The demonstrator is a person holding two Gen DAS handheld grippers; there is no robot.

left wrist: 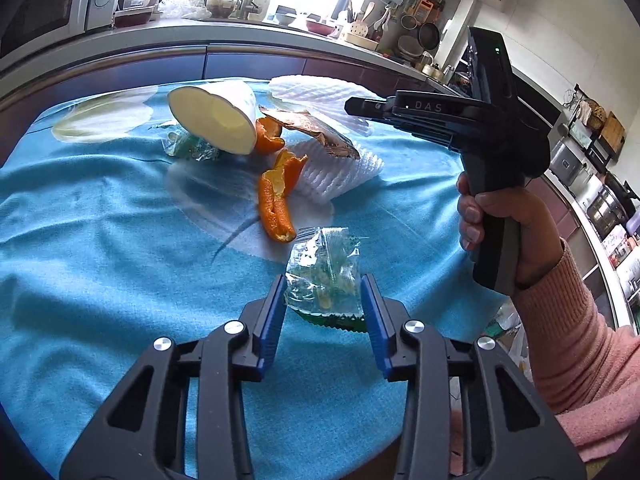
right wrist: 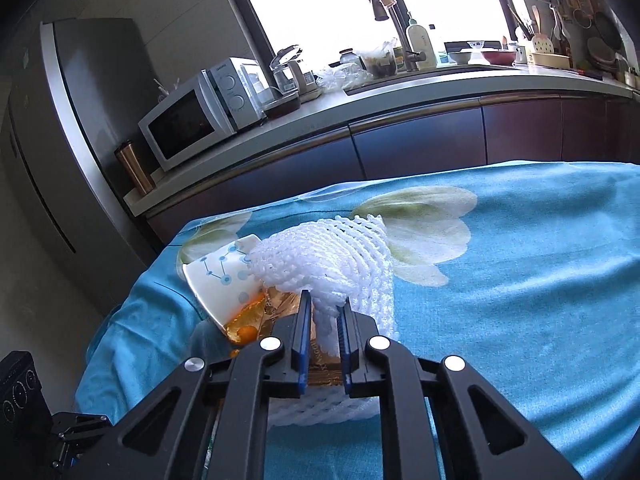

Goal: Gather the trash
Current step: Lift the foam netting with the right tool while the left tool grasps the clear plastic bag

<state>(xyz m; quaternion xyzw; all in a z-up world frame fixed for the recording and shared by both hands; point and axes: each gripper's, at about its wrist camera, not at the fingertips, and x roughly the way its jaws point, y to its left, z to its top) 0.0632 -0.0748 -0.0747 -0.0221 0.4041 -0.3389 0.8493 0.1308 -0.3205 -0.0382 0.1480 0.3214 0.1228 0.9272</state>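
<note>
**Trash pickup on the blue cloth**

Left wrist view: your left gripper [left wrist: 324, 300] stands wide open, straddling the clear wrapper [left wrist: 326, 268] near the orange peel [left wrist: 276, 204].

Right wrist view: your right gripper [right wrist: 325, 334] pinches the white foam net [right wrist: 328, 276], beside the tipped paper cup [right wrist: 220, 280].

On the bench [left wrist: 100, 240] lie two white foam fruit nets [left wrist: 340, 174] [left wrist: 320, 90], two orange peel pieces [left wrist: 278, 204] [left wrist: 269, 136], two clear plastic wrappers [left wrist: 324, 272] [left wrist: 190, 146], one tipped paper cup [left wrist: 218, 116] and one brown foil wrapper [left wrist: 316, 132]. Two claws [left wrist: 323, 312] [right wrist: 323, 344] are in view.
</note>
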